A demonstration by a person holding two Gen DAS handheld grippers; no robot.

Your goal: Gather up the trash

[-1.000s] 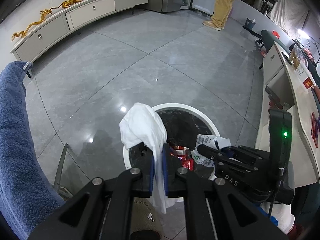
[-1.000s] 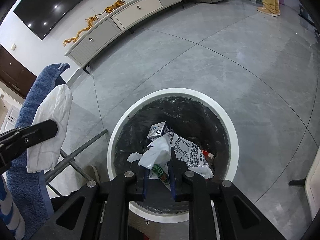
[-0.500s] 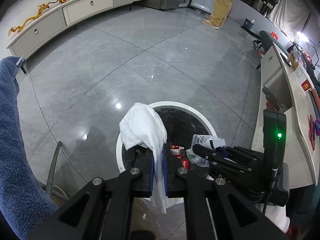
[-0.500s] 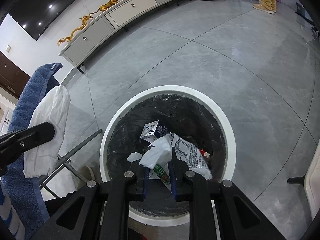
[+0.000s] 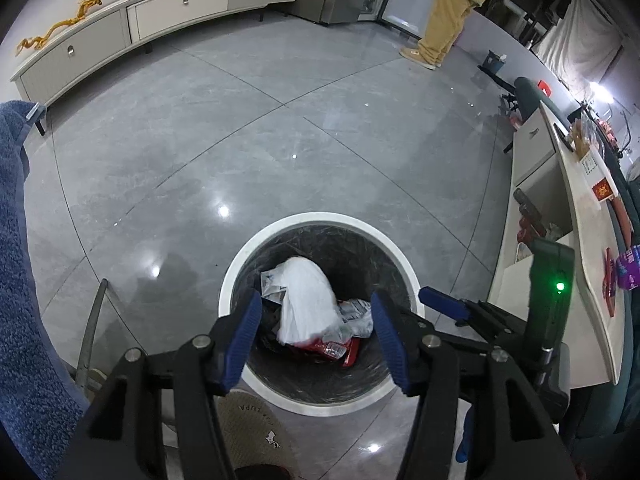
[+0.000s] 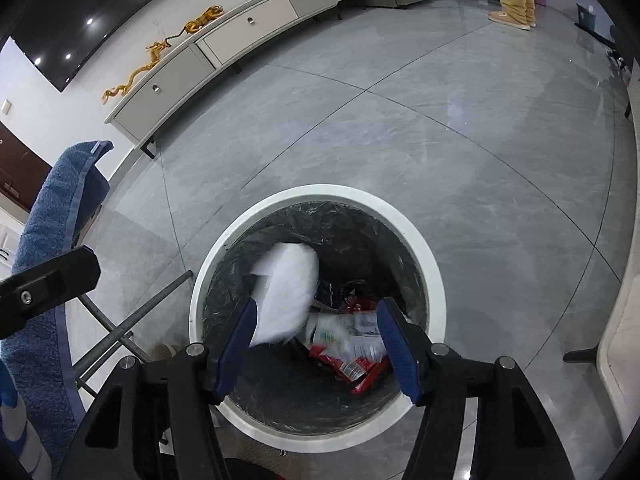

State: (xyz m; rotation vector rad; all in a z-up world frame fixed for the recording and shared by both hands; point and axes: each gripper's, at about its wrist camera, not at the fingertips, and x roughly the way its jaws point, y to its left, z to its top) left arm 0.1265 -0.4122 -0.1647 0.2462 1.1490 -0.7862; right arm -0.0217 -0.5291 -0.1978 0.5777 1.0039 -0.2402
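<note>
A round white trash bin (image 5: 234, 272) (image 6: 434, 280) with a black liner stands on the grey floor below both grippers. A white crumpled tissue (image 5: 306, 300) (image 6: 286, 292) is inside it, blurred as it falls. A printed plastic wrapper (image 6: 348, 330) (image 5: 354, 316) and red packets (image 6: 360, 364) (image 5: 340, 350) lie at the bottom. My left gripper (image 5: 316, 340) is open and empty above the bin. My right gripper (image 6: 316, 344) is open and empty above the bin; it also shows in the left wrist view (image 5: 444, 306).
A blue towel (image 5: 20, 280) (image 6: 52, 232) hangs on a metal rack at the left. A white counter (image 5: 576, 240) with items runs along the right. A long low cabinet (image 5: 140, 28) lines the far wall. A person in tan trousers (image 5: 444, 12) stands far off.
Both grippers have opened. The white tissue has left the left gripper and the wrapper has left the right gripper; both have dropped into the bin.
</note>
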